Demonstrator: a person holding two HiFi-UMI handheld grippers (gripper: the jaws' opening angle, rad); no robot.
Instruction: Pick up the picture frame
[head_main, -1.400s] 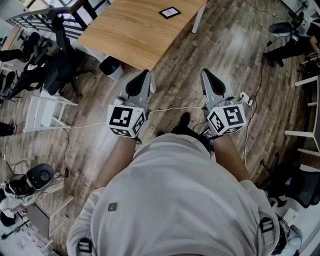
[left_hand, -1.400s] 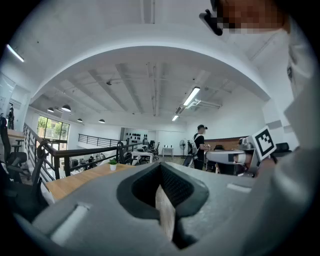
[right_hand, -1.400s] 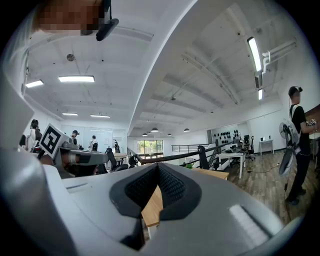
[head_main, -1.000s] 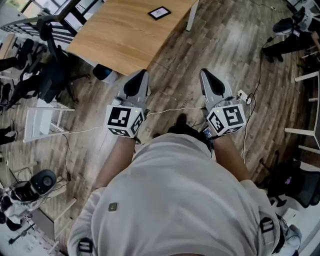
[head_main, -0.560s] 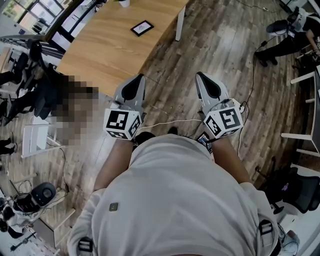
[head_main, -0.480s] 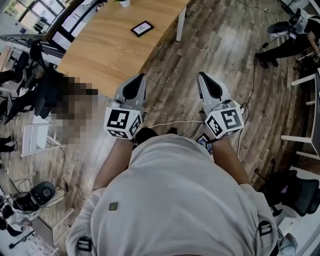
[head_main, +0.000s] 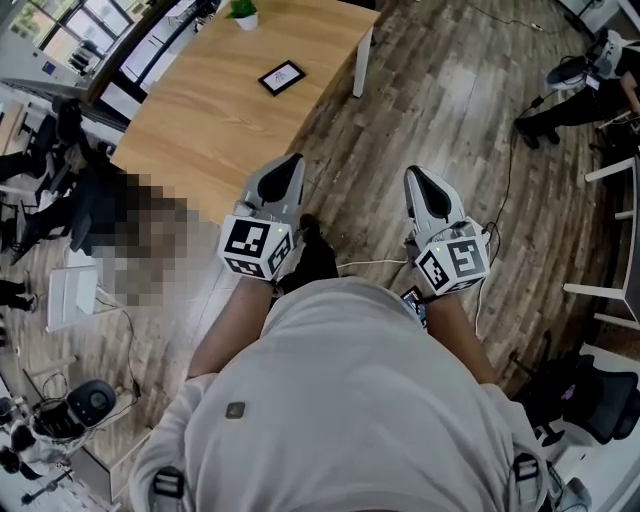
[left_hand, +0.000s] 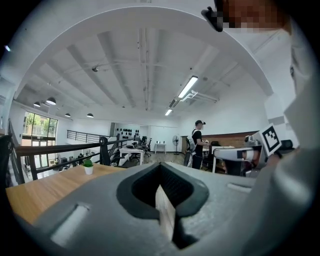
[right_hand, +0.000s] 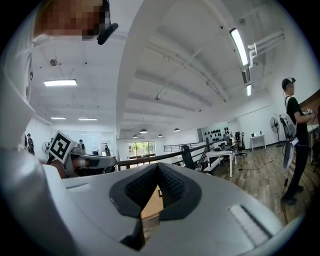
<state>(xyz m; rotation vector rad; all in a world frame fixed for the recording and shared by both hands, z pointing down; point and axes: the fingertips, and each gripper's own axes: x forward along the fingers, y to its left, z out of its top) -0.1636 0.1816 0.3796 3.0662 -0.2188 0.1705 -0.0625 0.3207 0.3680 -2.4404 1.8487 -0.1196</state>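
Note:
The picture frame (head_main: 281, 77), small with a dark border, lies flat on the far part of the wooden table (head_main: 200, 115). My left gripper (head_main: 291, 162) is held level over the floor just short of the table's near corner, jaws shut and empty. My right gripper (head_main: 416, 176) is beside it over the wooden floor, also shut with nothing in it. In the left gripper view the shut left gripper (left_hand: 161, 175) shows only a sliver of tabletop past its tips. The right gripper view has the right gripper (right_hand: 158, 184) shut too. The frame is well ahead of both.
A small potted plant (head_main: 243, 12) stands at the table's far edge, also seen as the plant (left_hand: 88, 167). Office chairs (head_main: 70, 190) crowd the left. A white cable (head_main: 372, 263) runs across the floor. A standing person (right_hand: 295, 140) is off right.
The table and picture frame have slid lower and nearer in the head view as the person walks toward them. Both grippers travel forward together, still shut.

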